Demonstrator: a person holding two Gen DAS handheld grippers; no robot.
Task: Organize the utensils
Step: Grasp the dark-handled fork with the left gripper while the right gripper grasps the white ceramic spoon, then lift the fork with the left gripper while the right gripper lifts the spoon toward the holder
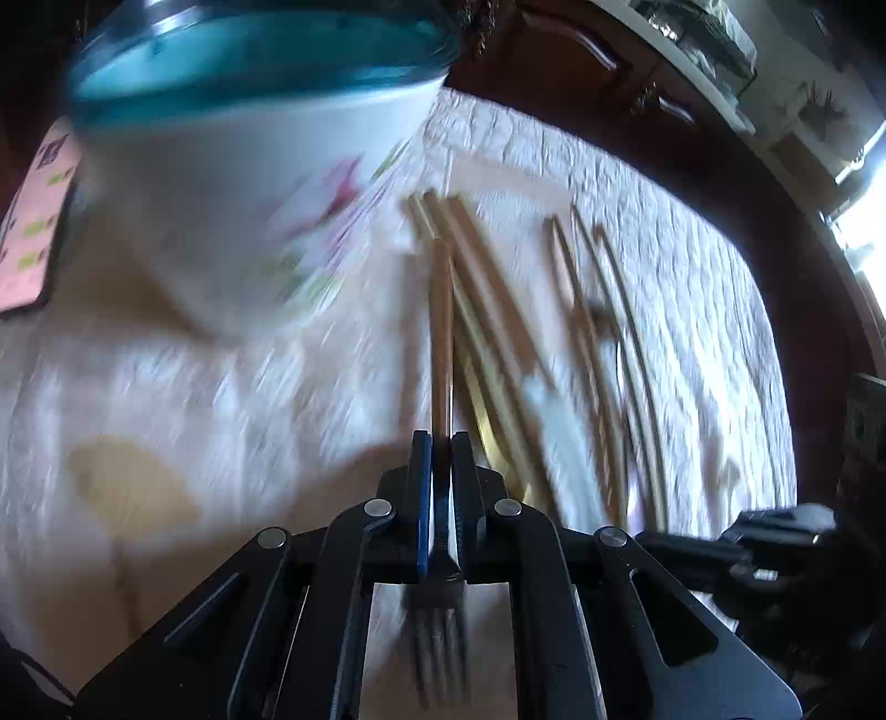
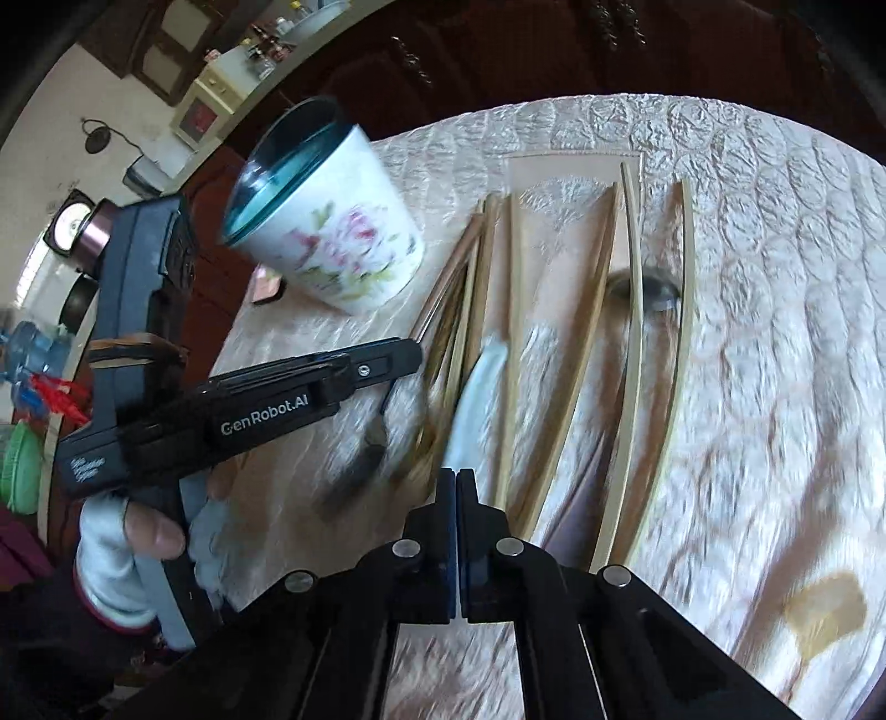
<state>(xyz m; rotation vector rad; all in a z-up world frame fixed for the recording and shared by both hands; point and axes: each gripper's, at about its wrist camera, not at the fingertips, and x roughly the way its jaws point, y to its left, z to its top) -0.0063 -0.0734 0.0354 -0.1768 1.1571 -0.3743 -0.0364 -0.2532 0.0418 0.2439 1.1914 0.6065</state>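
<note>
My left gripper (image 1: 441, 443) is shut on a fork (image 1: 441, 332). Its brown handle runs forward past the tips, and the dark tines show blurred behind the jaws. From the right wrist view, that left gripper (image 2: 412, 354) reaches in from the left beside a white floral cup (image 2: 326, 238) with a blue rim. My right gripper (image 2: 457, 482) has its pads pressed together. A white blurred utensil (image 2: 476, 387) lies just ahead of its tips; whether it is pinched I cannot tell. Several pale chopsticks (image 2: 631, 332) lie spread on the cloth, over a metal spoon (image 2: 659, 293).
A white quilted tablecloth (image 2: 775, 277) covers the table, with a yellow stain (image 2: 825, 615) at the near right. A pink flat object (image 2: 266, 288) lies behind the cup near the table edge. Dark wooden cabinets (image 2: 498, 50) stand beyond the table. A gloved hand (image 2: 138, 531) holds the left gripper.
</note>
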